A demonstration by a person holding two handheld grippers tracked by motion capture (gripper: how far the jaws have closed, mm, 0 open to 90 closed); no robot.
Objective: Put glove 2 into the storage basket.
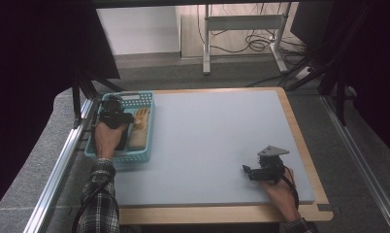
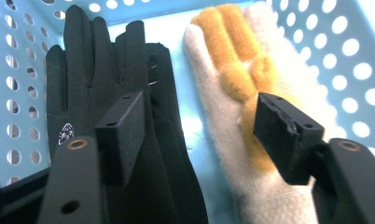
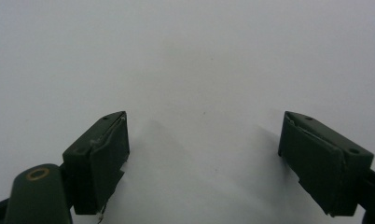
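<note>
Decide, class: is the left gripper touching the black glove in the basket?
Apart: in the left gripper view the left gripper has open jaws above the black glove.

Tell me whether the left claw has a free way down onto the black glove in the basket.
Probably yes. The left claw hangs open just above the black glove, which lies flat in the blue basket beside the cream glove; nothing covers it, though one jaw sits over the cream glove.
</note>
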